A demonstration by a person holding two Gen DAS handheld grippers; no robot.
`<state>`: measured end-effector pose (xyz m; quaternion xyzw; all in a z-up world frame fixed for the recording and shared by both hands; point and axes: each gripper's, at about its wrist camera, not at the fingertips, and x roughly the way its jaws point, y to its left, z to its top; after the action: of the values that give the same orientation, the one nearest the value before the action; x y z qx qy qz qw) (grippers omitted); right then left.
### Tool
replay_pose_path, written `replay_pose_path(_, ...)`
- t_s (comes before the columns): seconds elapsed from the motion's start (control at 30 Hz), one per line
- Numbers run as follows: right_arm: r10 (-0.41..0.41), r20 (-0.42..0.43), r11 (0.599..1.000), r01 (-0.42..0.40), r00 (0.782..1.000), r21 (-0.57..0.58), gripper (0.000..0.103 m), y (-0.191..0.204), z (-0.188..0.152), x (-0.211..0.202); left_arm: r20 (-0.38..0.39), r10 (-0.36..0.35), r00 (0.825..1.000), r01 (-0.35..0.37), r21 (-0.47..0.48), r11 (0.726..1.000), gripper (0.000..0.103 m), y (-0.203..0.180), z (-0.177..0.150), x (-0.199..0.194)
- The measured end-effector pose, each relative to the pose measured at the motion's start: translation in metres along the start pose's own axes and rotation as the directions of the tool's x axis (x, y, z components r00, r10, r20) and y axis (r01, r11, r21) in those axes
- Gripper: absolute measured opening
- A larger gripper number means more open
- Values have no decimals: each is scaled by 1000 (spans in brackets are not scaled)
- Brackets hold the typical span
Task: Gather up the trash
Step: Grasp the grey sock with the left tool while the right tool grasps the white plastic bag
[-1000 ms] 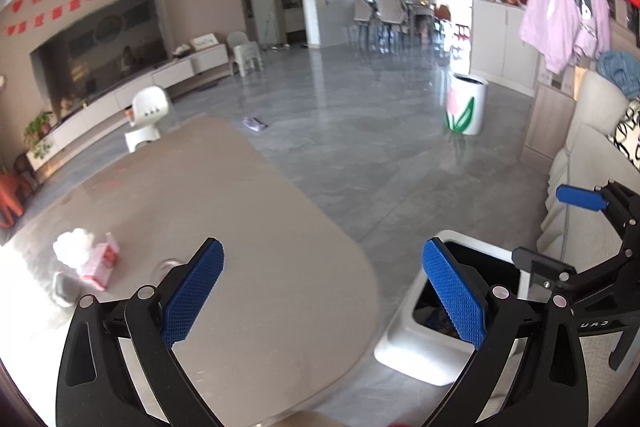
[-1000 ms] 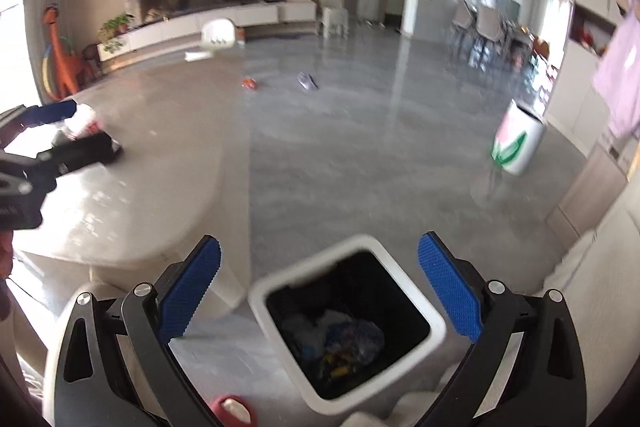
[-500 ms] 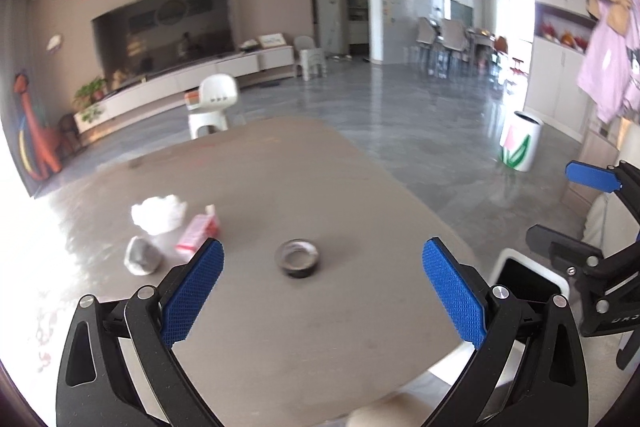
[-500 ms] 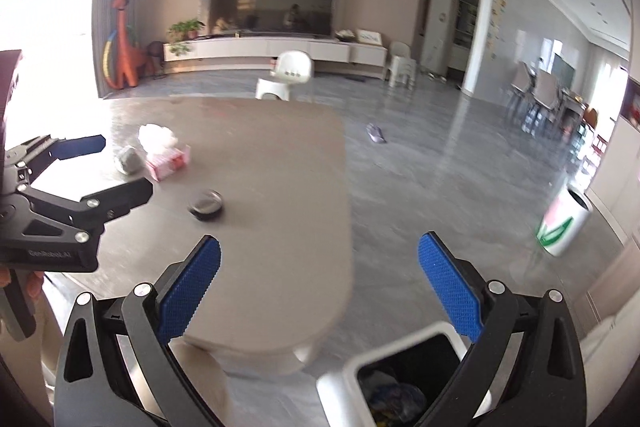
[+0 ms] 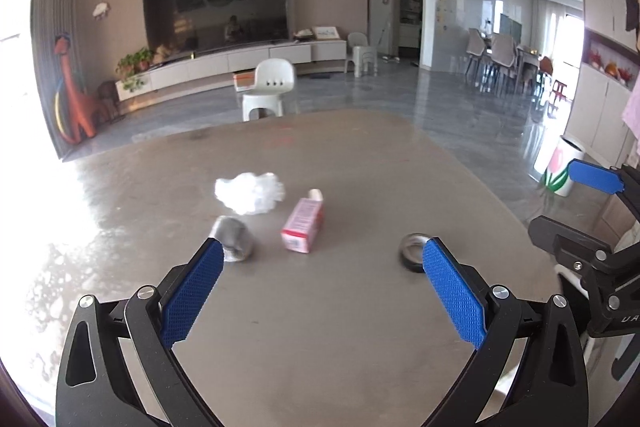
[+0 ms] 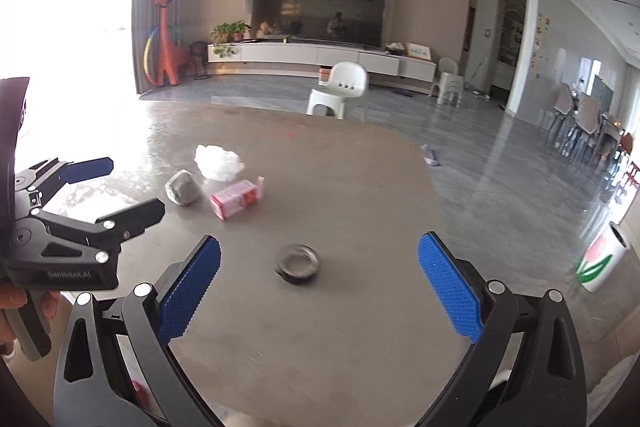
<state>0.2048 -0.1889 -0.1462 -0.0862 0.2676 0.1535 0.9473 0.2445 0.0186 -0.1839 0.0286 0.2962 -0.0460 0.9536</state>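
On the brown table (image 5: 320, 327) lie a crumpled white tissue (image 5: 248, 193), a grey crumpled ball (image 5: 234, 239), a pink carton (image 5: 303, 225) and a dark tape ring (image 5: 412, 258). The same items show in the right wrist view: the tissue (image 6: 218, 163), the grey ball (image 6: 183, 187), the carton (image 6: 236, 200) and the ring (image 6: 298, 262). My left gripper (image 5: 320, 291) is open and empty, near the table's front, with the ball by its left fingertip. My right gripper (image 6: 318, 287) is open and empty, with the ring just ahead between its fingers.
A white stool (image 5: 269, 89) stands beyond the table's far edge. A white tulip-printed bin (image 5: 558, 167) stands on the grey floor at the right; it also shows in the right wrist view (image 6: 600, 259). A TV wall and low cabinet (image 5: 240, 61) are far behind.
Both grippers have swung left, away from the white trash bin on the floor, to face the table. The trash items now lie in front of them. Both stay open.
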Motion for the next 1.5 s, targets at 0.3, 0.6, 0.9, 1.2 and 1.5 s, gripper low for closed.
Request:
replay_pose_path(0.3, 19, -2, 1000, -19, 1000, -20, 98, 31, 22, 45, -12, 6, 1000, -7, -39, 999, 98, 51, -1, 36)
replay_pose_path(0.6, 35, -45, 999, -35, 998, -20, 98, 50, 27, 102, -73, 21, 997, -25, -67, 997, 98, 82, -9, 79)
replay_pose_path(0.9, 35, -78, 997, -40, 996, -62, 98, 71, 27, 138, -142, 52, 989, -66, -99, 993, 98, 103, -15, 127)
replay_pose_path(1.2, 35, -79, 996, -41, 996, -82, 98, 77, 34, 153, -249, 6, 968, -42, -140, 989, 59, 112, -18, 160)
replay_pose_path(1.5, 73, -69, 991, -80, 995, -107, 98, 93, 54, 163, -195, -27, 980, -4, -161, 987, 27, 123, -13, 139)
